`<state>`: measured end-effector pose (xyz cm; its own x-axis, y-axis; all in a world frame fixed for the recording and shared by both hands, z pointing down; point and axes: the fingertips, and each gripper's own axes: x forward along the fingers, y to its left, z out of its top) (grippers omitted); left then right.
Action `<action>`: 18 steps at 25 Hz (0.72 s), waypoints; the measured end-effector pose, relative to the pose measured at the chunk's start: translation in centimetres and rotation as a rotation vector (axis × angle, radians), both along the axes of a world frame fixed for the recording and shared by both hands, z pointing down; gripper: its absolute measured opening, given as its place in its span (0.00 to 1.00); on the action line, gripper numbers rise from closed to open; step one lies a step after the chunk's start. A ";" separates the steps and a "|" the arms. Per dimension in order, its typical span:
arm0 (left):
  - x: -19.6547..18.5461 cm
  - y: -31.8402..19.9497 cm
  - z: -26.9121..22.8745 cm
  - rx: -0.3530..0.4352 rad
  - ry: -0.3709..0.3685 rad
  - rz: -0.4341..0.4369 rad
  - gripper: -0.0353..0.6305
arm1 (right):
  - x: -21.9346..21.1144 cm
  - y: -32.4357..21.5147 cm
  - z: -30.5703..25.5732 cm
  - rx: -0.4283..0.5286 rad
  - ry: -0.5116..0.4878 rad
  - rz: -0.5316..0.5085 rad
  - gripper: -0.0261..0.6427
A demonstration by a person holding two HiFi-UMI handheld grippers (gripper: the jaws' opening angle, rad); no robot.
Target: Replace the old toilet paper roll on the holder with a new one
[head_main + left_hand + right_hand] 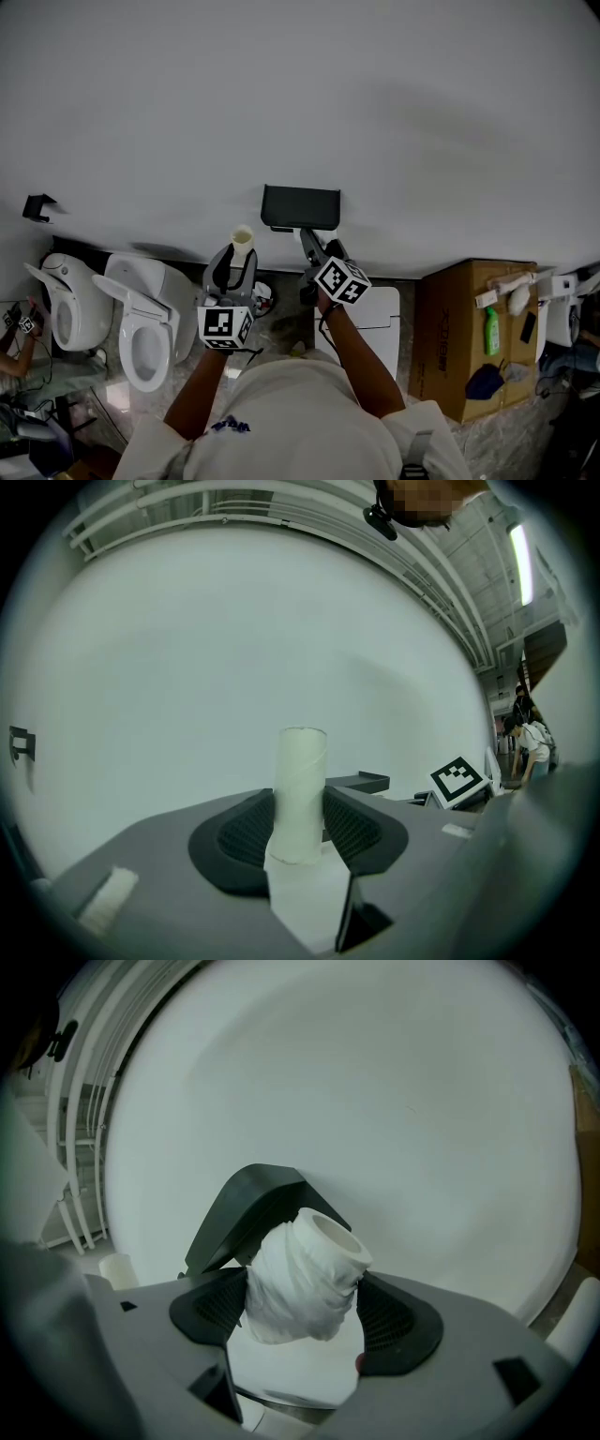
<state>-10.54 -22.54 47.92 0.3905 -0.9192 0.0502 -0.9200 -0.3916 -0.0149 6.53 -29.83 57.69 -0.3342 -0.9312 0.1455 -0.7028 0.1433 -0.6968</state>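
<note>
Two hand-held tongs work at a plain white wall in a washroom. The left tongs (pixel 300 825) are clamped on a bare cardboard tube (pixel 301 789), which stands with its long axis upright, open end up and spiral seam showing. The right tongs (pixel 305 1309) grip a new toilet paper roll (pixel 302 1281), soft and crumpled, with its hollow core tilted up and to the right. The roll sits just in front of the black, box-shaped holder (pixel 251 1211) on the wall; whether they touch cannot be told. Only the head view shows a white toilet (pixel 141 323) to the left, and to the right a brown cardboard box (pixel 459 337) carrying a green bottle (pixel 492 330).
</note>
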 end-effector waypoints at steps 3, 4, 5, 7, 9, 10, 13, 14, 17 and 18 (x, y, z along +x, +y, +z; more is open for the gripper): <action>0.0 0.0 0.1 -0.004 -0.003 0.000 0.31 | -0.1 0.0 0.1 -0.005 0.003 -0.005 0.59; 0.0 0.0 0.1 -0.005 -0.004 -0.001 0.31 | -0.2 0.0 0.1 -0.005 0.004 -0.008 0.59; 0.0 0.1 0.0 -0.006 -0.004 -0.001 0.31 | -0.3 0.0 0.1 -0.006 0.004 -0.012 0.59; 0.0 0.1 0.1 -0.006 -0.003 -0.002 0.31 | -0.5 0.0 0.1 -0.009 0.003 -0.017 0.59; 0.0 0.1 0.1 -0.007 -0.002 -0.003 0.31 | -0.6 0.0 0.3 -0.014 0.000 -0.021 0.59; 0.0 0.1 0.1 -0.006 -0.003 -0.002 0.31 | -0.7 -0.1 0.3 -0.016 -0.002 -0.024 0.59; -0.1 0.2 -0.1 -0.004 -0.005 -0.002 0.31 | -1.1 -0.2 0.4 -0.018 -0.007 -0.036 0.59; -0.1 0.2 -0.1 -0.004 -0.005 -0.002 0.31 | -1.3 -0.2 0.4 -0.018 -0.009 -0.039 0.59; -0.1 0.5 -0.2 -0.003 -0.005 -0.002 0.31 | -1.5 -0.1 0.5 -0.021 -0.013 -0.048 0.59; -0.1 0.6 -0.2 -0.003 -0.005 -0.002 0.31 | -1.6 0.0 0.5 -0.022 -0.013 -0.051 0.59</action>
